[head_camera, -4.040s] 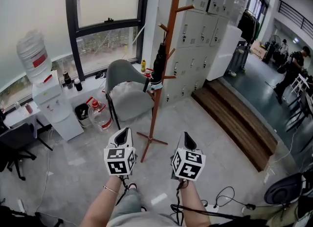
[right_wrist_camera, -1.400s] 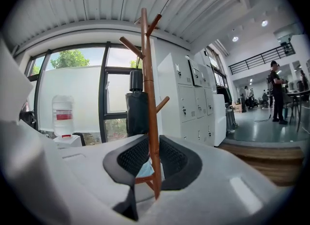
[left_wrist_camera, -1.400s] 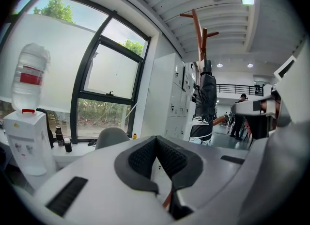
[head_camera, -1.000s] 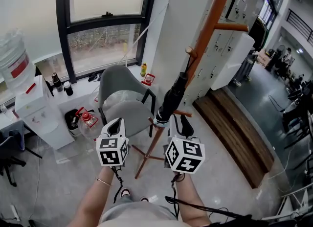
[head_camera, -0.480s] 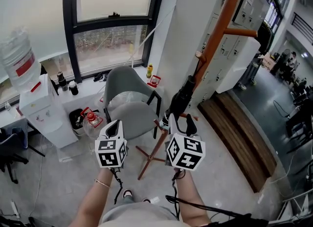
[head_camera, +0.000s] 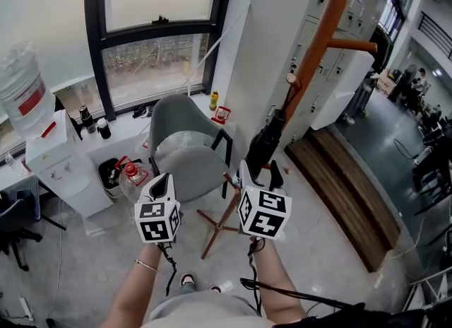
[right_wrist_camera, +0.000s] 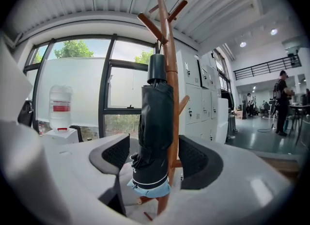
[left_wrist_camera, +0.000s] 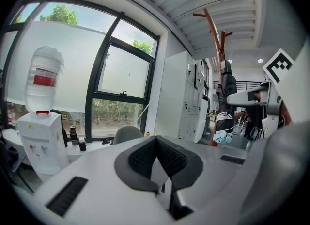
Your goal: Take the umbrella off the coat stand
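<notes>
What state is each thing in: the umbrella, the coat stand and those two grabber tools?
Coat stand: upright.
Umbrella: folded, hanging on the coat stand, not gripped.
Right gripper: jaws apart, just been opening, umbrella between them.
Left gripper: jaws together, empty.

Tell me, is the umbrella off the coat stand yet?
Not yet. Done: the right gripper is lined up with the umbrella, and its jaws have just been opening wide. In hand: the umbrella stands between those jaws, not squeezed. Still to do: close on it and lift it off the coat stand, where it hangs. The left gripper is shut and empty.
</notes>
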